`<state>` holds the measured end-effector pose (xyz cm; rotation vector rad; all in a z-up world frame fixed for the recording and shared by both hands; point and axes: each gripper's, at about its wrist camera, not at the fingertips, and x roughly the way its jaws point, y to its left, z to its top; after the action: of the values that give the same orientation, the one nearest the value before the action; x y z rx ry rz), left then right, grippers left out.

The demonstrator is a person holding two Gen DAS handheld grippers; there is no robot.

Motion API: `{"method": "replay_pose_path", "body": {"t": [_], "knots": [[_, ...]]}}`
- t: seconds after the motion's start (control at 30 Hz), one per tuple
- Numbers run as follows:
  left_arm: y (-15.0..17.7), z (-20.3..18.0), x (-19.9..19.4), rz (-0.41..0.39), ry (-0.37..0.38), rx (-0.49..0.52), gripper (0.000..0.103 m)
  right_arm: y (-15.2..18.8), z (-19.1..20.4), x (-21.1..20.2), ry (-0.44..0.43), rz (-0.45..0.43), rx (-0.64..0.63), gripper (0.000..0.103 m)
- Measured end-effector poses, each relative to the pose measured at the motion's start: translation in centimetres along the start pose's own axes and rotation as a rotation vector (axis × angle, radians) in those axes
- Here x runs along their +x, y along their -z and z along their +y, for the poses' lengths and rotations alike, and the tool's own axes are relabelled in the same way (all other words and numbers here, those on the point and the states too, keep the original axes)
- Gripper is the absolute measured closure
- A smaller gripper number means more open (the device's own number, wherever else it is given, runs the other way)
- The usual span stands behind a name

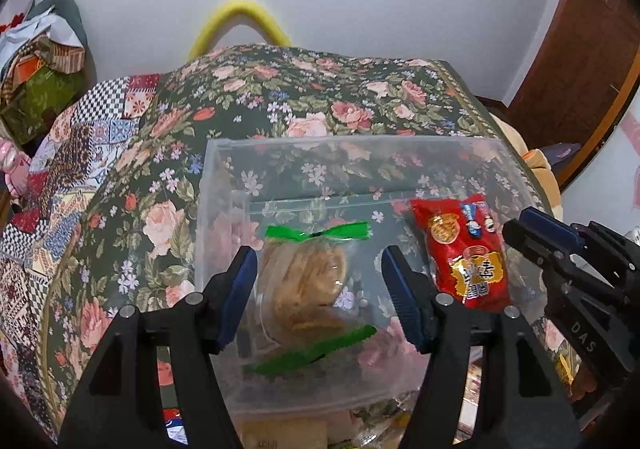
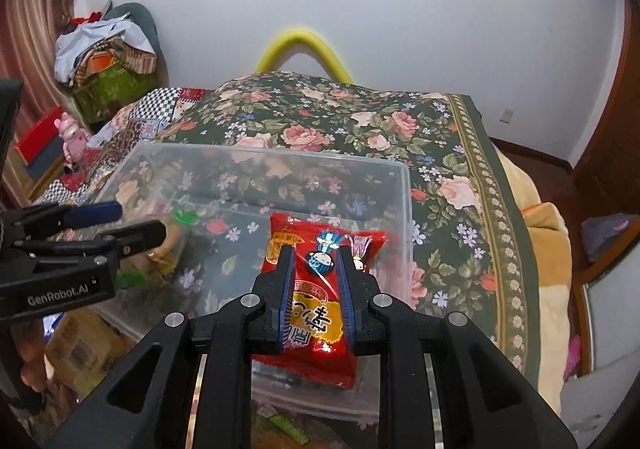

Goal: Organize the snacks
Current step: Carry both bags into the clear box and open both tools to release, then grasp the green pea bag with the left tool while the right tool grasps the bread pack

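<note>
The red snack packet [image 2: 316, 289] is clamped between the fingers of the right gripper [image 2: 316, 277], over the clear plastic bin [image 2: 406, 209]. In the bin lies a clear bag of biscuits [image 1: 306, 281] tied with green ribbon. The left gripper [image 1: 318, 277] hangs above it, spread wide and holding nothing. The bin sits on a floral bedspread [image 2: 440, 137].
</note>
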<state>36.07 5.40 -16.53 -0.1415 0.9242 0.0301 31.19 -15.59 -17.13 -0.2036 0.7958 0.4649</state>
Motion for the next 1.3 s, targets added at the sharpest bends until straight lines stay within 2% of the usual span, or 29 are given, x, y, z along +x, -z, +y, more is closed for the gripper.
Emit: {"method": "replay_pose_path", "body": {"t": [0.2, 0.33, 0.43, 0.63, 0.83, 1.07, 1.3], "knots": [[0.1, -0.5, -4.3, -0.076, 0.007, 0.042, 0.038, -0.1, 0.4, -3.3, -0.007, -0.052, -0.014, 0.072], [0.5, -0.5, -8.7, -0.148, 0.033, 0.049, 0.036, -0.1, 0.3, -6.8, -0.021, -0.108, 0.001, 0.065], [1.3, -0.4, -12.4, -0.217, 0.043, 0.055, 0.032, 0.0, 0.2, -9.5, -0.018, -0.150, 0.009, 0.060], [4.2, -0.6, -18.8, -0.331, 0.026, 0.090, 0.017, 1.6, 0.1, -14.2, -0.023, -0.216, 0.038, 0.053], [8.1, -0.7, -22.4, -0.386, 0.037, 0.134, 0.008, 4.2, 0.3, -17.0, -0.009, -0.233, 0.044, 0.047], [12.9, -1.2, -23.9, -0.388, 0.022, 0.172, 0.001, 7.8, 0.6, -18.3, -0.006, -0.207, 0.063, 0.038], [16.9, -0.1, -22.6, -0.295, 0.084, 0.088, 0.001, 11.5, 1.3, -18.4, 0.008, -0.146, 0.058, 0.032]]}}
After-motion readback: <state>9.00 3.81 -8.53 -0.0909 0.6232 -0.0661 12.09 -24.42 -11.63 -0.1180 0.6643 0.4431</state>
